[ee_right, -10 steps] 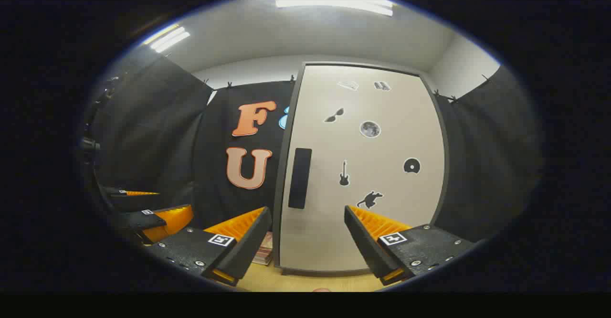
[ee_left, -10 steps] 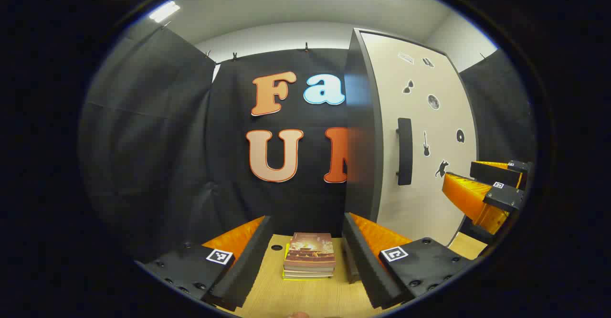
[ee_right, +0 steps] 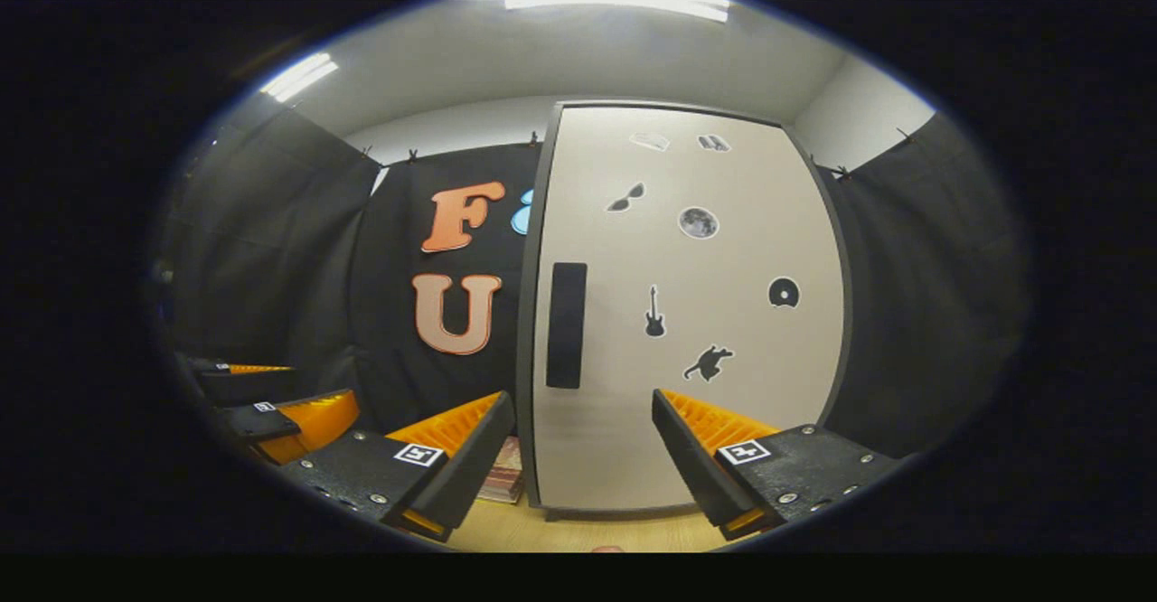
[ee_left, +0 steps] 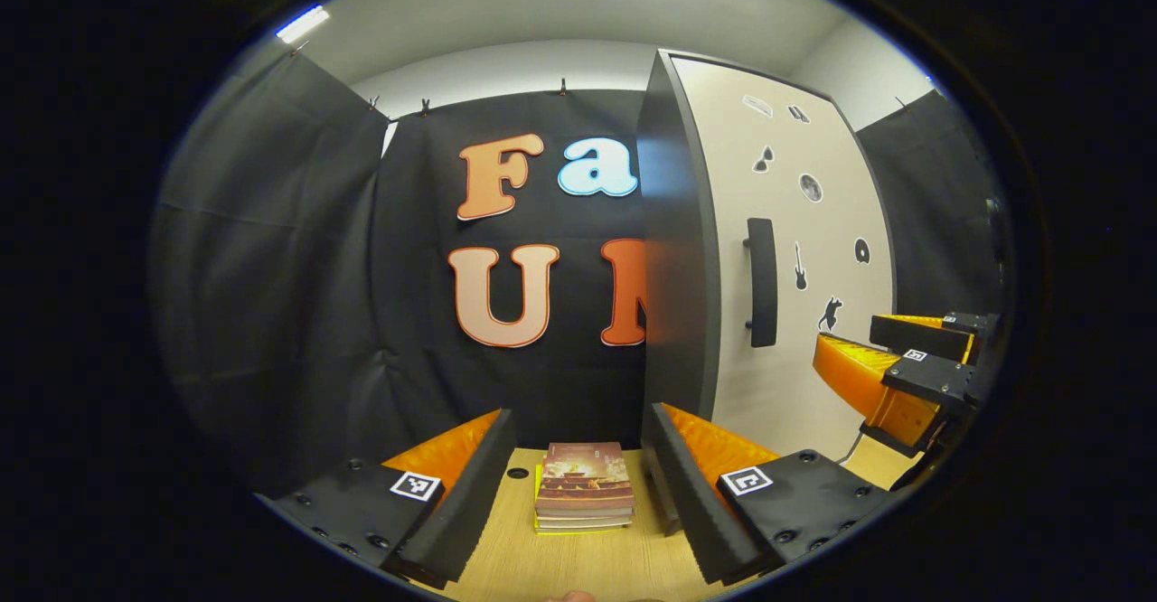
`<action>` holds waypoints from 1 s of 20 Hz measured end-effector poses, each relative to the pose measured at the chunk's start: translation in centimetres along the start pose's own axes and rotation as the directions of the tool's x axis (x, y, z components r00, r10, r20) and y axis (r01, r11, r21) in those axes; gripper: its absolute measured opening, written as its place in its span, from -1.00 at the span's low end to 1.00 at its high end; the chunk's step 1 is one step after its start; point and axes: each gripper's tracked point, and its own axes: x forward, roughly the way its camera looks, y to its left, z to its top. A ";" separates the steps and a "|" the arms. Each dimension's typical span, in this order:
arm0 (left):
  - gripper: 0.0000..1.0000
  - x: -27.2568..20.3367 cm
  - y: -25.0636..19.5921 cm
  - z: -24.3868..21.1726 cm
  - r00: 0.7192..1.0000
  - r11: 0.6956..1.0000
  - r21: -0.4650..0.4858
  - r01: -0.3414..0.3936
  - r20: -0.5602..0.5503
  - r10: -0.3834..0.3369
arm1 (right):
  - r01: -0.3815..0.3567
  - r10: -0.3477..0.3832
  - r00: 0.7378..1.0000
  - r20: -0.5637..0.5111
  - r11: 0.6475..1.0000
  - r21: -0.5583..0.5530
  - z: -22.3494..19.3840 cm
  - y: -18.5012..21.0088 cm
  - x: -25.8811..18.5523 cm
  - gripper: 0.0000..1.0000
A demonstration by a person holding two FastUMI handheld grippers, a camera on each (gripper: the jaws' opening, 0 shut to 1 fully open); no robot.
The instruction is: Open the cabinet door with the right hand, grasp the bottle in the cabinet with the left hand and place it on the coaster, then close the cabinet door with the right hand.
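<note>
Cabinet door [ee_right: 687, 313] shut, flat pale panel with dark bar handle [ee_right: 566, 324]. Book stack [ee_left: 584, 485] on wood surface [ee_left: 560, 566] beside it. Left claw [ee_left: 571, 484] wide, right claw [ee_right: 583, 453] wide, both empty.

Black screwed gripper [ee_left: 569, 484] housings (square fiducial tags, ribbed fingers [ee_left: 465, 489])

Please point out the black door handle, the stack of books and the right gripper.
Black vertical door handle [ee_right: 566, 324], right gripper view, middle of the bar.
Stack of books [ee_left: 584, 484], left gripper view, top cover.
Right gripper [ee_right: 583, 444], right gripper view, between its fingertips.

stack of books [ee_left: 584, 486] between spread fingers [ee_left: 470, 484]
</note>
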 end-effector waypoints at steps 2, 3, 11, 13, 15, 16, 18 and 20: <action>0.93 0.6 -0.1 0.2 1.000 1.000 0.001 0.007 0.006 -0.007 | 0.006 -0.006 1.000 -0.006 1.000 -0.002 -0.2 -0.1 0.7 0.89; 0.94 0.9 -0.3 0.2 1.000 1.000 0.000 0.010 0.009 -0.010 | 0.008 -0.008 1.000 -0.005 1.000 -0.002 -0.2 -0.1 1.0 0.89; 0.94 1.6 -0.3 -1.0 1.000 1.000 -0.016 0.010 -0.014 -0.011 | 0.011 -0.011 1.000 -0.025 1.000 -0.020 -0.6 0.1 2.9 0.90; 0.94 1.4 0.0 -1.2 1.000 1.000 -0.029 0.001 -0.019 -0.002 | 0.004 -0.005 1.000 -0.007 0.999 -0.033 0.1 0.4 3.7 0.89; 0.94 1.1 0.4 -1.4 1.000 0.999 -0.038 -0.011 -0.026 0.010 | 0.005 -0.005 1.000 0.007 0.999 -0.042 0.9 0.6 4.6 0.93; 0.94 0.9 0.8 -1.5 0.999 0.999 -0.040 -0.019 -0.028 0.018 | 0.007 -0.006 1.000 0.018 0.999 -0.043 1.4 0.7 5.3 0.88; 0.94 0.7 1.5 -1.7 0.999 0.998 -0.043 -0.038 -0.030 0.037 | 0.012 -0.010 0.999 0.034 0.999 -0.037 2.0 0.8 6.5 0.89; 0.94 0.4 2.3 -1.8 0.998 0.997 -0.044 -0.058 -0.032 0.057 | 0.017 -0.016 0.999 0.036 1.000 -0.017 2.2 0.8 7.7 0.84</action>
